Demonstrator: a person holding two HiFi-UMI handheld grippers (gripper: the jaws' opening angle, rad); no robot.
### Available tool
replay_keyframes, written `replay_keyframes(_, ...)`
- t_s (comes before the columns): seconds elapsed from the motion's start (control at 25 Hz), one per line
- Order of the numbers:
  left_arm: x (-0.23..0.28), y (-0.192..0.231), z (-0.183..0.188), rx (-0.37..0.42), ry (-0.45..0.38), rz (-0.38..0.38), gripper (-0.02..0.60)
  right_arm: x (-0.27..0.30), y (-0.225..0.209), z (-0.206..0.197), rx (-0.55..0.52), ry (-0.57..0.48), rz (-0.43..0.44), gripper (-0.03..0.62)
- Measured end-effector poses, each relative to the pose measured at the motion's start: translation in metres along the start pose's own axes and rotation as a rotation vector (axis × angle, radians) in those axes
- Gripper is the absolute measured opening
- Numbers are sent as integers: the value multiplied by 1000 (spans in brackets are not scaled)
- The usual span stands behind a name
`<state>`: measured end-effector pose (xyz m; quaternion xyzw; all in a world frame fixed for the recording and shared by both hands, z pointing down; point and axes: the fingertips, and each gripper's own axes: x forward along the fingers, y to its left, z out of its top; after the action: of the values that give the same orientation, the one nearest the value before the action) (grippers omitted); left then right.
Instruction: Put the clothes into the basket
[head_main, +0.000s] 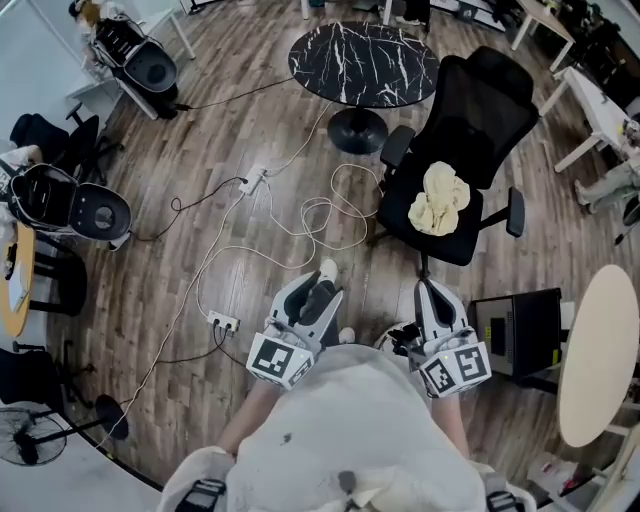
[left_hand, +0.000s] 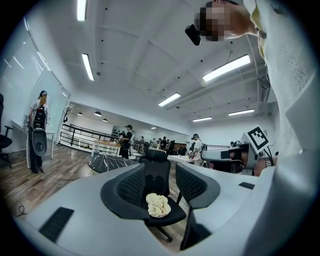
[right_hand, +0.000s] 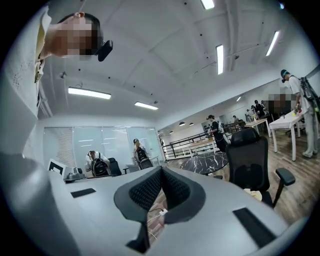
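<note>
Two tongs are being held empty: left tongs (head_main: 322, 287) released, right tongs (head_main: 432, 296) clenched. Dead ahead, the cream cloth (head_main: 440, 200) on the chair (head_main: 492, 110) is being faced, nearer the right one.

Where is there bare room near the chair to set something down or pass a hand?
The marble table top is bare. The chair seat is free only along its near edge, beside the cloth. Floor right of the chair is open. Crowded: cables loop across the floor left of the chair.
</note>
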<state>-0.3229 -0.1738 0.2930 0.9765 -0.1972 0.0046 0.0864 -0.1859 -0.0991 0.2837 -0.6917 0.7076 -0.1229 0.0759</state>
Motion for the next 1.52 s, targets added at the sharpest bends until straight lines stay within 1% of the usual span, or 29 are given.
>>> replay_keyframes(0.12,28,-3,0,8,18,-57,202,0,-25,7,7,-19,-60,8)
replay_keyframes(0.28,72,-4,6,15,21,-132,202,5,-57,17,9,-33,-133,8)
replay_keyframes(0.48,138,-5,6,7,41,-228,203,17,-99,27,-11,-29,-218,8)
replay_keyframes(0.68,202,-15,2,9,68,-350,202,24,-147,38,1,-39,-325,8)
replay_keyframes(0.84,251,-15,11,9,81,-416,203,34,-180,52,5,-52,-399,8)
replay_keyframes(0.96,283,-10,22,9,79,-450,202,45,-197,66,4,-62,-435,8)
replay_keyframes(1.12,321,-5,24,7,92,-503,202,61,-216,78,-6,-67,-480,8)
replay_keyframes(1.52,409,-18,30,17,121,-702,202,84,-268,99,-34,-60,-643,8)
